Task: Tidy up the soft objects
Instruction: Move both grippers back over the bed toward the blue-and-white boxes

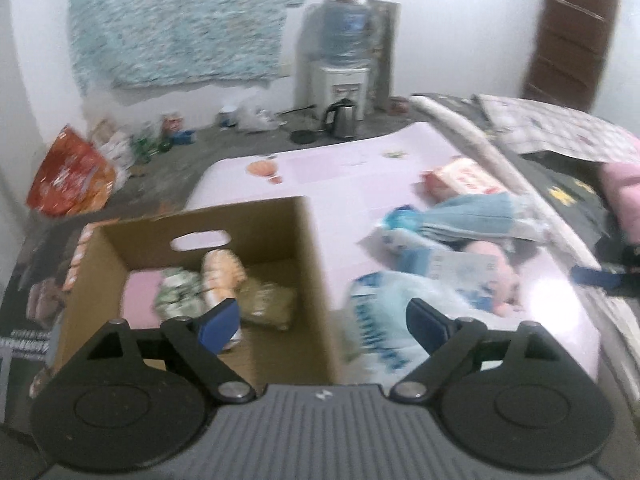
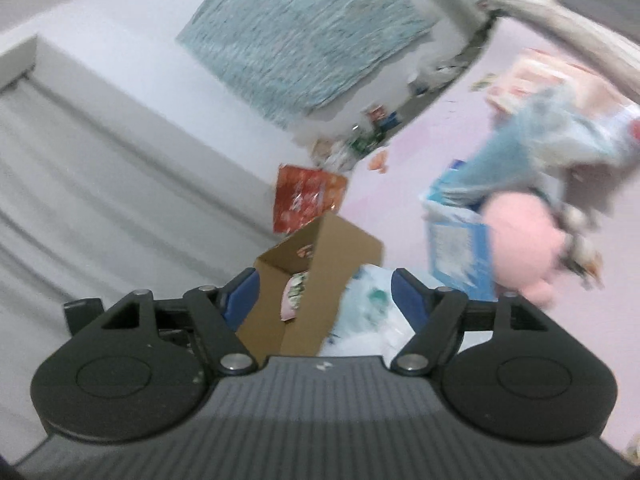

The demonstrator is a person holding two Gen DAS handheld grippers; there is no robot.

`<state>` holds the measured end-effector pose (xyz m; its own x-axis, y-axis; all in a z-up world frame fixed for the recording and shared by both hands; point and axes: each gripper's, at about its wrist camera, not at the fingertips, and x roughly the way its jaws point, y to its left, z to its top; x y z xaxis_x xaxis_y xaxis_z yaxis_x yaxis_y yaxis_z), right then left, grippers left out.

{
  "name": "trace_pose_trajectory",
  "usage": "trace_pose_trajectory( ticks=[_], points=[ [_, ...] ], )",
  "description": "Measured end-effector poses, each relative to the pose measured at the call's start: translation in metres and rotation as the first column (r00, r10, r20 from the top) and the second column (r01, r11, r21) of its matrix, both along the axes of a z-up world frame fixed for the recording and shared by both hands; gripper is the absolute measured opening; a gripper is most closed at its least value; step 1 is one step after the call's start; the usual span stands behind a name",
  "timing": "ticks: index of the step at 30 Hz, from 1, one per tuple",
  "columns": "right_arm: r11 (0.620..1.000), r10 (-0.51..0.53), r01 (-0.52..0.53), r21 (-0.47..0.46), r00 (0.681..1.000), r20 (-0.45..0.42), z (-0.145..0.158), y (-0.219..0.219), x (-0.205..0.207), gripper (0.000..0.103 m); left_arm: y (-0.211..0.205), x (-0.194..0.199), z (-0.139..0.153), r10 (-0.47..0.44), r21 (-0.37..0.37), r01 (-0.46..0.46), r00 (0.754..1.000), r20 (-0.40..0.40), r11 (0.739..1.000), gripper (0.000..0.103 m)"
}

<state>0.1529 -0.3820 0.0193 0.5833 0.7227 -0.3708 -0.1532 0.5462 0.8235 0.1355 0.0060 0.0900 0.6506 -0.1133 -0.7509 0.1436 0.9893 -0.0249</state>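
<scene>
An open cardboard box (image 1: pixel 312 264) stands on a pink mat (image 1: pixel 344 184). Inside lie a pink item (image 1: pixel 140 300), a green-and-white bundle (image 1: pixel 178 294), an orange-and-white plush (image 1: pixel 222 272) and an olive pouch (image 1: pixel 266 300). My left gripper (image 1: pixel 322 320) hangs open above the box's right wall, nothing between its fingers. Right of the box lies a pile: a white-and-blue plastic pack (image 1: pixel 380 320), a blue cloth (image 1: pixel 472 212), a pink plush (image 1: pixel 496 264). My right gripper (image 2: pixel 325 286) is open and empty, tilted, facing the box (image 2: pixel 344 248), the plastic pack (image 2: pixel 368 312) and the pink plush (image 2: pixel 520 248).
A water dispenser (image 1: pixel 344 48) and a kettle (image 1: pixel 342 120) stand on the floor by the far wall. An orange bag (image 1: pixel 68 176) and bottles lie at the left. Patterned bedding (image 1: pixel 560 128) borders the mat on the right. Both views are blurred.
</scene>
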Motion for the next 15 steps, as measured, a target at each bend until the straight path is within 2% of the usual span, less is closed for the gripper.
trace_pose_trajectory(
  ticks=[3,7,15],
  points=[
    [0.997,-0.057,0.058,0.042,0.998,-0.022,-0.022,-0.02,-0.02,0.074,-0.027,0.0,0.001,-0.063,0.0,0.063,0.998,0.006,0.998,0.092],
    [0.992,-0.1,0.103,0.075,0.994,-0.043,-0.049,-0.024,-0.024,0.074,-0.064,0.008,-0.007,-0.118,0.017,0.118,0.993,-0.004,0.993,0.093],
    [0.996,-0.087,0.086,-0.012,0.995,-0.045,-0.084,-0.002,0.015,0.071,-0.113,0.048,-0.038,-0.129,0.029,0.131,0.989,-0.068,0.991,0.093]
  ],
)
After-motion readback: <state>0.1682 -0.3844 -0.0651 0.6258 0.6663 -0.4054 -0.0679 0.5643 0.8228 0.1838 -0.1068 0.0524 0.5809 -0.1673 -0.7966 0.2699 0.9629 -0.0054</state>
